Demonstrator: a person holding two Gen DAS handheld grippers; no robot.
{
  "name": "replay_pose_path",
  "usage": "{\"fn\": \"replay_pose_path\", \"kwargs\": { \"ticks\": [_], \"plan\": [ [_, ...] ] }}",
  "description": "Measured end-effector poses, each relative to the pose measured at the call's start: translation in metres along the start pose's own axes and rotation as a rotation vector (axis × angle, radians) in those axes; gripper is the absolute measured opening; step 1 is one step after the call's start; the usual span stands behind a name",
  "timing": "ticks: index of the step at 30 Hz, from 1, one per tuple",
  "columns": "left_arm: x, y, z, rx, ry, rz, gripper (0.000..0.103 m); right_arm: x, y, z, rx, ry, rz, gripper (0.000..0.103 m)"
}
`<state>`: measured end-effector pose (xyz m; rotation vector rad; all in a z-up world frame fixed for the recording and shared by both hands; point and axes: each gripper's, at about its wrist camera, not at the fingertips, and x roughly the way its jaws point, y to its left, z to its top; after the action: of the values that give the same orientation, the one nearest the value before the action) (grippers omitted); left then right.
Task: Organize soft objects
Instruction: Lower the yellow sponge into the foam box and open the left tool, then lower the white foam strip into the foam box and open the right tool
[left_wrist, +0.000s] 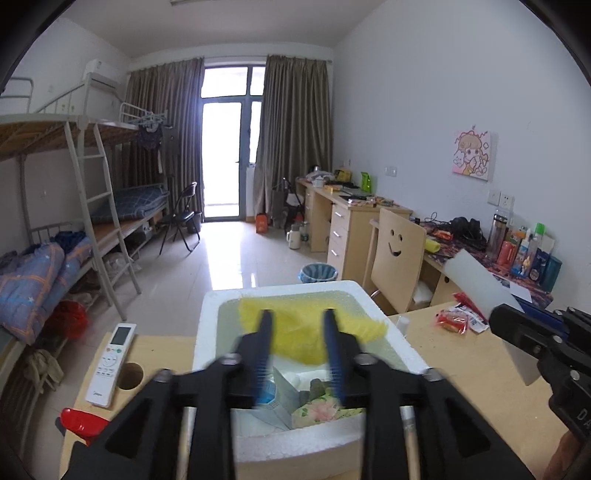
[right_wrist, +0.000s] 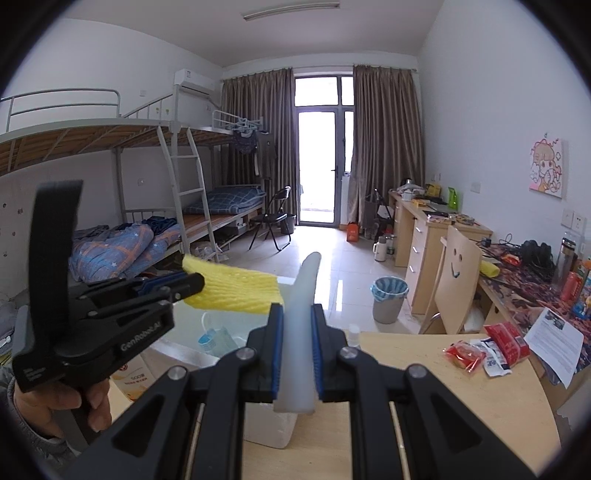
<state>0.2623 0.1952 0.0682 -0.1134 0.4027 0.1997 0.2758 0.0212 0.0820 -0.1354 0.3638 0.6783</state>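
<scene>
A white foam box (left_wrist: 207, 332) stands on the wooden desk (left_wrist: 461, 369); inside lie a blue face mask (left_wrist: 266, 395) and a floral cloth (left_wrist: 317, 408). My left gripper (left_wrist: 295, 314) hovers over the box with its jaws apart, and a yellow foam net (left_wrist: 306, 328) sits at its fingertips without being pinched. In the right wrist view the left gripper (right_wrist: 195, 282) is at the left, the yellow net (right_wrist: 232, 291) jutting from its tips over the box (right_wrist: 269, 424). My right gripper (right_wrist: 297, 306) is shut on a white foam sheet (right_wrist: 299, 332), held upright to the right of the box.
A white remote control (left_wrist: 110, 363) and a red object (left_wrist: 79, 421) lie left of the box, by a round hole (left_wrist: 129, 376) in the desk. Red snack packets (right_wrist: 465, 354), a small white bottle (left_wrist: 403, 325) and a paper sheet (right_wrist: 554, 339) lie to the right. A smiley-backed chair (left_wrist: 397, 254) stands behind.
</scene>
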Motion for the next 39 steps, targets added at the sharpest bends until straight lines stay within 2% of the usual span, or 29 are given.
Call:
{"fn": "replay_pose_path", "kwargs": {
  "ticks": [1,2,4,5,7,21,25,39],
  "plan": [
    [-0.001,0.0,0.0,0.0,-0.004,0.0,0.058,0.0,-0.001,0.0,0.002,0.0,-0.001,0.017],
    [-0.003,0.0,0.001,-0.001,-0.013,0.013,0.068,0.0,-0.001,0.0,0.002,0.0,-0.003,0.017],
    [-0.008,0.001,0.003,0.003,-0.037,0.037,0.078,-0.001,-0.002,0.0,0.003,-0.003,-0.007,0.017],
    [-0.011,0.001,0.003,0.003,-0.048,0.047,0.09,-0.001,-0.003,0.0,0.004,-0.004,-0.007,0.017],
    [-0.02,0.001,0.004,0.009,-0.075,0.063,0.099,-0.001,-0.002,0.0,0.002,-0.005,-0.008,0.017],
    [-0.058,0.022,0.01,-0.02,-0.147,0.103,0.102,0.007,0.013,0.004,-0.017,0.006,0.027,0.017],
    [-0.063,0.027,0.008,-0.028,-0.136,0.104,0.102,0.013,0.022,0.006,-0.021,0.012,0.046,0.017],
    [-0.083,0.046,-0.001,-0.034,-0.158,0.187,0.102,0.038,0.043,0.009,-0.026,0.035,0.117,0.017]
  ]
}}
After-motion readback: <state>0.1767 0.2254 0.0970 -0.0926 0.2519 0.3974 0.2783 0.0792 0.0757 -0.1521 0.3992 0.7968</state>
